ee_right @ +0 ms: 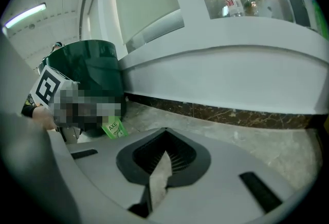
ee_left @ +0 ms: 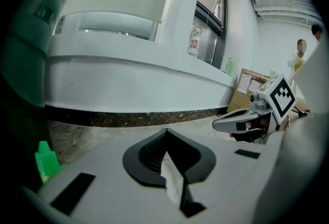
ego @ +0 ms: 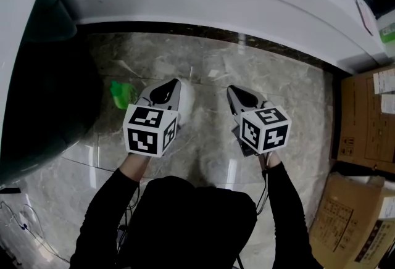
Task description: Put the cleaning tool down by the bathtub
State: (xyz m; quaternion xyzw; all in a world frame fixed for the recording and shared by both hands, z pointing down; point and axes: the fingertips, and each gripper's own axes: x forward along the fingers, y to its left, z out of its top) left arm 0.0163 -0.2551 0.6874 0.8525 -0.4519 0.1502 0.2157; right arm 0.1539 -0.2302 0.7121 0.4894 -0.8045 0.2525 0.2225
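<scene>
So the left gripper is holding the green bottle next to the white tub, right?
No. The left gripper holds nothing: the left gripper view shows its jaws shut together and empty. The green bottle sits on the floor off to its side, next to the white tub.

Your green bottle (ego: 121, 94), AXE label, cap up: stands on the marble floor (ego: 278, 95), near the white bathtub (ego: 216, 2) wall.

bin (ego: 49, 95): dark green, left | cardboard boxes (ego: 364, 120): right | floor (ego: 203, 73): grey marble
</scene>
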